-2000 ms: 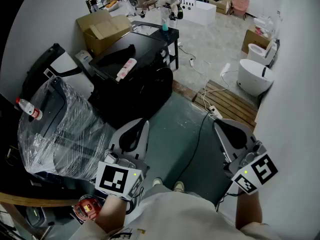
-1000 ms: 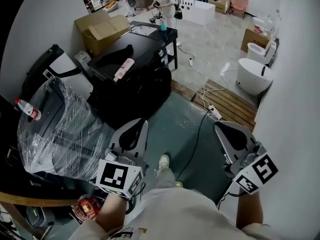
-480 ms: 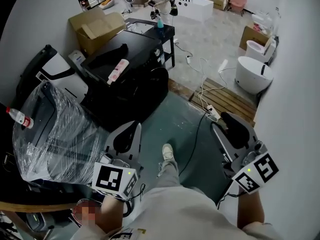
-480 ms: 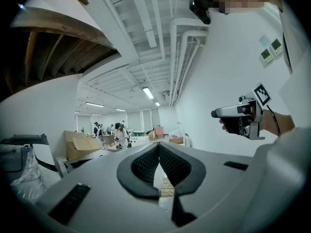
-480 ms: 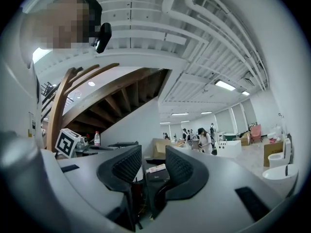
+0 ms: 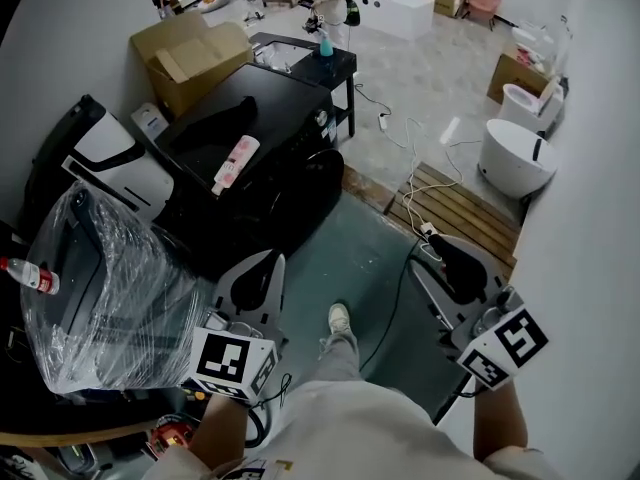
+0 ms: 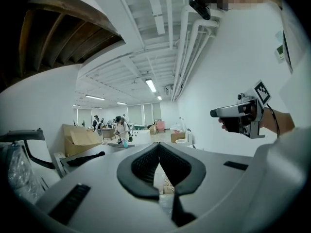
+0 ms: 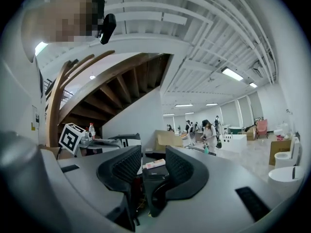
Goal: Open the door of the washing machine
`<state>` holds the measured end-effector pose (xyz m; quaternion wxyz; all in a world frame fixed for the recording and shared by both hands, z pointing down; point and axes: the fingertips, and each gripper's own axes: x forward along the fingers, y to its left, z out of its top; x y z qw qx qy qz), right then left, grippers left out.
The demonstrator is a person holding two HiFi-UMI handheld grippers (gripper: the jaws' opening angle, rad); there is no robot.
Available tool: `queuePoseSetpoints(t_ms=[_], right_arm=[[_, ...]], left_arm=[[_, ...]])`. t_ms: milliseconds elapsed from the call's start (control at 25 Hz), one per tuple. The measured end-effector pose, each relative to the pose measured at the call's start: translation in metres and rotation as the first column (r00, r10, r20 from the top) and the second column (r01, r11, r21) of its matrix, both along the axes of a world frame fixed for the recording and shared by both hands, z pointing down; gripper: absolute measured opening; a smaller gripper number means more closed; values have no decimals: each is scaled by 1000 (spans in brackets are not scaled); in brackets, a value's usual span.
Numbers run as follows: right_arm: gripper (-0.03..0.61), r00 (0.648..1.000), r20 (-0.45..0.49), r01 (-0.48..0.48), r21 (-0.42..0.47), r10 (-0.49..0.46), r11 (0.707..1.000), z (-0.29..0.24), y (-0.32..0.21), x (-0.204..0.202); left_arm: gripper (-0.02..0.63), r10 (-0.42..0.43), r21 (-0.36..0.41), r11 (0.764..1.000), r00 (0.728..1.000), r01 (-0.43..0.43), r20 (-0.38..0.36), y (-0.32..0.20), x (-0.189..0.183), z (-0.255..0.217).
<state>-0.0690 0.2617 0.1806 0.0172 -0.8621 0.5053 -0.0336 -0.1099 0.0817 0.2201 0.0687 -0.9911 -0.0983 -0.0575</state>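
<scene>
The black washing machine (image 6: 265, 183) stands ahead on the left, its round door (image 6: 318, 180) closed and facing the walkway. A pink and white tube (image 6: 236, 164) lies on its top. My left gripper (image 6: 266, 258) hovers short of the machine's near corner, its pads touching at the tips with nothing between them (image 7: 159, 143). My right gripper (image 6: 441, 244) is held over the floor well to the right of the door. Its jaws (image 8: 153, 152) stand apart and empty, and the machine (image 8: 154, 174) shows far off between them.
A plastic-wrapped appliance (image 6: 100, 268) with a water bottle (image 6: 25, 275) on it stands close at my left. A cable (image 6: 398, 268) crosses the floor by a wooden pallet (image 6: 460, 213). Beyond are a cardboard box (image 6: 190, 48), a black table (image 6: 335, 63) and toilets (image 6: 520, 153).
Both grippers have been carried forward toward the washing machine as the person stepped ahead, one foot now out in front. The machine and wrapped appliance sit closer and lower in the head view.
</scene>
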Motion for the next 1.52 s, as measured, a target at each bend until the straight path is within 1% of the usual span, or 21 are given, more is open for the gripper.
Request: queuePoseSetpoints(t_ms=[200, 360, 520, 640, 760, 800, 920, 1000, 1160, 1320, 1400, 1520], right_arm=[[173, 997, 68, 33, -61, -29, 998, 21, -50, 75], [186, 985, 159, 80, -74, -67, 994, 42, -95, 139], [190, 977, 190, 117, -127, -92, 985, 63, -139, 192], [189, 972, 209, 147, -170, -111, 974, 79, -168, 225], [189, 965, 226, 187, -241, -132, 952, 99, -190, 248], [189, 960, 240, 206, -251, -145, 946, 104, -196, 254], [189, 928, 308, 285, -221, -211, 933, 117, -218, 272], [192, 912, 329, 330, -241, -243, 913, 130, -232, 284], [195, 890, 342, 413, -323, -302, 852, 161, -256, 308], [195, 879, 315, 464, -398, -357, 791, 190, -279, 335], [195, 868, 300, 493, -439, -395, 751, 205, -289, 347], [196, 829, 332, 559, -457, -451, 692, 228, -301, 363]], left_arm=[[18, 5, -12, 1000, 997, -4, 78, -43, 79, 21], [18, 26, -17, 1000, 991, -24, 128, -73, 144, 35], [18, 33, -4, 999, 987, -33, 156, -104, 199, 50], [18, 25, 8, 1000, 983, -27, 183, -124, 229, 65], [18, 9, -7, 1000, 974, -7, 224, -142, 247, 83], [18, 2, -15, 1000, 972, 1, 233, -148, 251, 87], [18, -25, -28, 999, 967, 33, 254, -164, 263, 98], [18, -48, -30, 998, 962, 58, 268, -174, 271, 106], [18, -107, -37, 992, 948, 123, 301, -186, 281, 125], [18, -152, -38, 984, 927, 175, 343, -194, 291, 144], [18, -188, -25, 977, 911, 212, 366, -198, 297, 155], [18, -263, 17, 960, 879, 279, 399, -204, 306, 171]])
